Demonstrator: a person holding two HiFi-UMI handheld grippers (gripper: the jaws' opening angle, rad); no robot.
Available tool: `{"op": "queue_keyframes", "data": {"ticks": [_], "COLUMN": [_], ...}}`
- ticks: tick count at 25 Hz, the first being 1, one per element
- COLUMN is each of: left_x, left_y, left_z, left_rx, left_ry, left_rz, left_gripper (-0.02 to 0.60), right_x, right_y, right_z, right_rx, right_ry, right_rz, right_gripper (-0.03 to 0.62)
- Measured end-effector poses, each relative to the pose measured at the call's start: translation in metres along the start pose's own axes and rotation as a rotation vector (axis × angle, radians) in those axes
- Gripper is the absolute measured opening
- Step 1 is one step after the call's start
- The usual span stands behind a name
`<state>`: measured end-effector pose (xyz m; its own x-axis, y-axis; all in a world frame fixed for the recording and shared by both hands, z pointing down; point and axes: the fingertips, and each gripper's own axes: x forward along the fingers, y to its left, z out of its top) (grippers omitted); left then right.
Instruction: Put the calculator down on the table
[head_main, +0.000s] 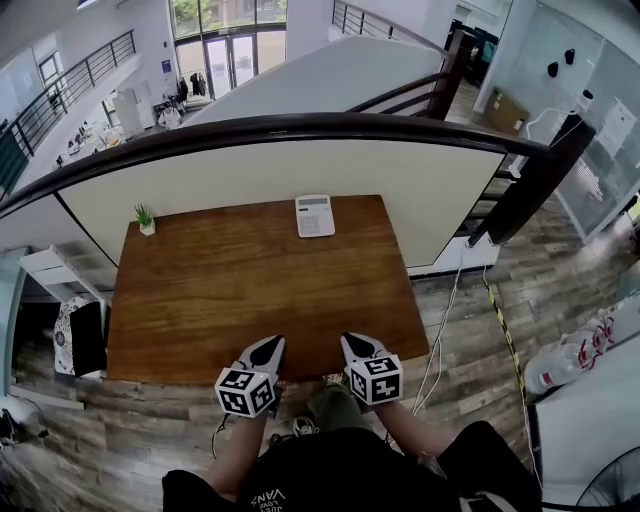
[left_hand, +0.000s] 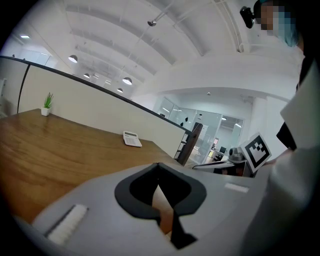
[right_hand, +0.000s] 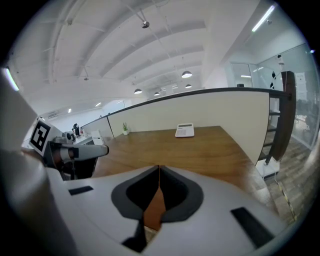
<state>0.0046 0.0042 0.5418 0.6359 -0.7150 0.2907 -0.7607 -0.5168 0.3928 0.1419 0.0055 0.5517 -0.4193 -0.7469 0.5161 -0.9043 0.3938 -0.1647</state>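
A white calculator (head_main: 315, 215) lies flat near the far edge of the wooden table (head_main: 230, 300), well away from both grippers. It also shows small in the left gripper view as the calculator (left_hand: 132, 139) and in the right gripper view as the calculator (right_hand: 184, 131). My left gripper (head_main: 270, 346) hovers at the table's near edge, its jaws shut with nothing between them. My right gripper (head_main: 350, 342) hangs beside it at the same edge, also shut and empty. In their own views, the left gripper (left_hand: 158, 166) and the right gripper (right_hand: 159, 168) show tips that meet.
A small potted plant (head_main: 146, 218) stands at the table's far left corner. A white partition with a dark handrail (head_main: 300, 125) runs behind the table. A low cabinet (head_main: 75, 335) sits to the left. Cables (head_main: 445, 320) trail on the floor to the right.
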Motion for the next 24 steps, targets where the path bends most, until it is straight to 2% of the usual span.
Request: {"op": "queue_keyframes", "data": {"ticks": [11, 24], "left_x": [-0.023, -0.025], "left_y": [-0.012, -0.007], "left_z": [-0.021, -0.021], "left_rx": [-0.007, -0.013], "left_ry": [0.014, 0.000], "left_rz": [0.005, 0.031], "left_gripper": [0.011, 0.011], "right_x": [-0.014, -0.018], "right_y": [0.015, 0.020], "right_z": [-0.022, -0.026], "right_rx": [-0.025, -0.024], "right_ry": [0.025, 0.023], "right_rz": [0.012, 0.024], "right_gripper": [0.014, 0.014]}}
